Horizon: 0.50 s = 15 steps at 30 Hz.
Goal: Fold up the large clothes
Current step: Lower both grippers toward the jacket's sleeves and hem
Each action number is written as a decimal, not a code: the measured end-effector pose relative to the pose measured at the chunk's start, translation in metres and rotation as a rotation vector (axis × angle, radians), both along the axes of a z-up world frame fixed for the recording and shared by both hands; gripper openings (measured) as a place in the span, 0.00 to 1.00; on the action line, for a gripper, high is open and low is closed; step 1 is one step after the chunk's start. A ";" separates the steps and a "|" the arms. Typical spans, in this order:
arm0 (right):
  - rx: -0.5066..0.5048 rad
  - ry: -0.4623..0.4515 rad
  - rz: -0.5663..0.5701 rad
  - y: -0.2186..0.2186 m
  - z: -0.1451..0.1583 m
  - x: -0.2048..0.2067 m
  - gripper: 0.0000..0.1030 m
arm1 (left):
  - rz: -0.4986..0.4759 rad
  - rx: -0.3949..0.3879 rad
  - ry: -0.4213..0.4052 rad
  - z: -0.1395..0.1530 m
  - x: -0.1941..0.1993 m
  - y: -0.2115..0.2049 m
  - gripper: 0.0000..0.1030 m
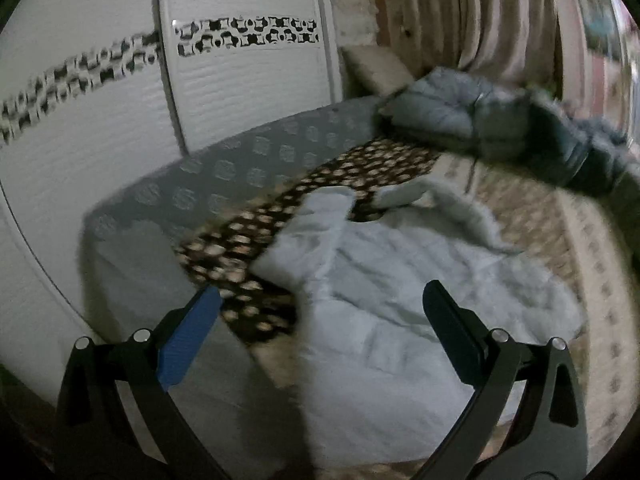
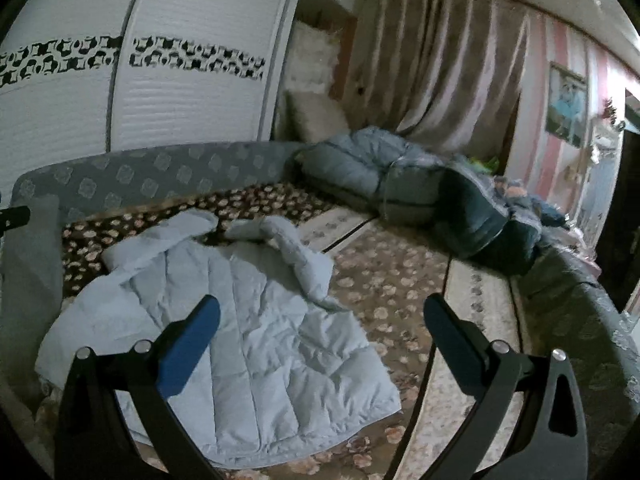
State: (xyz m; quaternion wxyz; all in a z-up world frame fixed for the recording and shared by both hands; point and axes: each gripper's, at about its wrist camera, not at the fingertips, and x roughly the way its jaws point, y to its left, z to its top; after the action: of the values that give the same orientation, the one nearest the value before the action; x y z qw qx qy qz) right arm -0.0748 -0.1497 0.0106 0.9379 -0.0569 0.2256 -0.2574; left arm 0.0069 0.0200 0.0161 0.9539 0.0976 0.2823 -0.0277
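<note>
Both claws stand wide apart in their fingers and hold nothing. My left claw [image 1: 322, 308] hangs above the pale blue quilted jacket [image 1: 400, 292], which I see between its two fingers; whether a fingertip touches the cloth I cannot tell, because the left view is blurred. Its blue finger pad [image 1: 188, 344] lies over the edge of the bed, beside the dark flowered blanket [image 1: 256, 236]. My right claw [image 2: 322, 312] is released too and hangs above the bed with free fingers. One finger [image 2: 188, 348] is seen in front of the jacket [image 2: 260, 340], the other over the beige flowered cover [image 2: 400, 288].

I see the jacket spread out flat on the bed, on the side near the grey patterned headboard [image 2: 152, 176]. Its hood or collar end points toward the headboard and lies on the dark blanket, with one sleeve [image 2: 296, 256] folded in along the side. The hem end rests on the beige cover, nearest to the claws.

At the far corner of the bed a grey-blue bundle of bedding [image 2: 384, 176] lies, well apart from the jacket. Behind the headboard stands a white wardrobe [image 2: 180, 92] with a black patterned band, and curtains [image 2: 440, 64] hang further back.
</note>
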 end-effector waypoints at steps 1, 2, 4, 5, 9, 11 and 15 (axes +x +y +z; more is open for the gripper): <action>0.008 0.014 -0.006 -0.004 -0.002 0.006 0.98 | 0.008 0.007 -0.011 0.001 0.004 0.001 0.97; 0.019 0.027 -0.008 -0.008 -0.004 0.013 0.98 | 0.011 0.006 -0.017 0.000 0.009 0.003 0.97; 0.047 0.050 0.003 -0.014 -0.009 0.025 0.98 | 0.010 -0.015 -0.001 -0.002 0.023 0.007 0.97; 0.067 0.067 0.011 -0.019 -0.012 0.035 0.98 | 0.010 -0.021 0.009 -0.003 0.029 0.009 0.97; 0.110 0.116 0.046 -0.029 -0.028 0.073 0.98 | 0.045 -0.003 0.031 -0.015 0.065 0.013 0.97; 0.119 0.138 0.056 -0.033 -0.036 0.094 0.98 | 0.038 -0.008 0.042 -0.020 0.081 0.014 0.97; 0.159 0.187 0.079 -0.044 -0.051 0.139 0.98 | 0.027 0.001 0.086 -0.033 0.124 0.012 0.97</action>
State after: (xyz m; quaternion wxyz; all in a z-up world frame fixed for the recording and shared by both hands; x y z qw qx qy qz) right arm 0.0640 -0.1933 -0.0409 0.9237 -0.0149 0.3292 -0.1953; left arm 0.1313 0.0321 -0.0166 0.9411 0.0931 0.3244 -0.0188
